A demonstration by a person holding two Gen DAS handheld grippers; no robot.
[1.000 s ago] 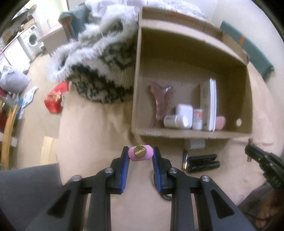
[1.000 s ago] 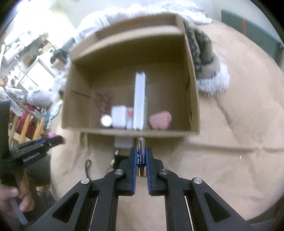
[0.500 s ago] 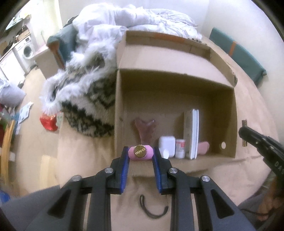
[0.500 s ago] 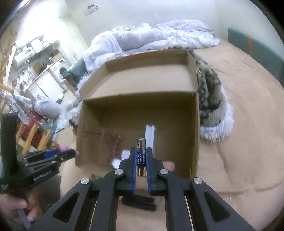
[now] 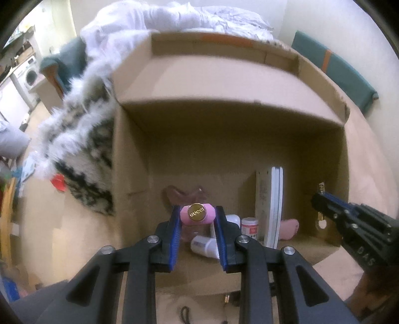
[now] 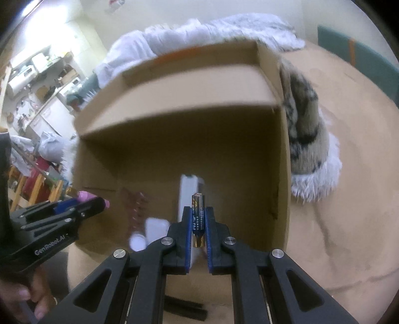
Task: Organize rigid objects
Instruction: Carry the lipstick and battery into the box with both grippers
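My left gripper (image 5: 197, 216) is shut on a pink Gucci tube (image 5: 197, 213) with a gold cap, held over the front left of the open cardboard box (image 5: 224, 82). It also shows at the left of the right wrist view (image 6: 99, 203). My right gripper (image 6: 198, 224) is shut on a blue and gold battery (image 6: 197, 219), held upright over the box's front right. The right gripper also shows in the left wrist view (image 5: 321, 199). Inside the box are a white upright case (image 5: 274, 199), small white bottles (image 5: 203, 245), a red-labelled jar (image 5: 249, 224) and pink items (image 5: 289, 228).
A fuzzy black and white blanket (image 5: 84, 149) lies left of the box, with white bedding (image 5: 174, 17) behind. A teal cushion (image 5: 334, 69) sits at the back right. Black sticks (image 6: 189, 310) and a black cord (image 5: 185, 312) lie in front of the box on the tan cover.
Both grippers have moved forward and now hold their objects over the box's inside. The box fills more of both views. Both grips are unchanged.
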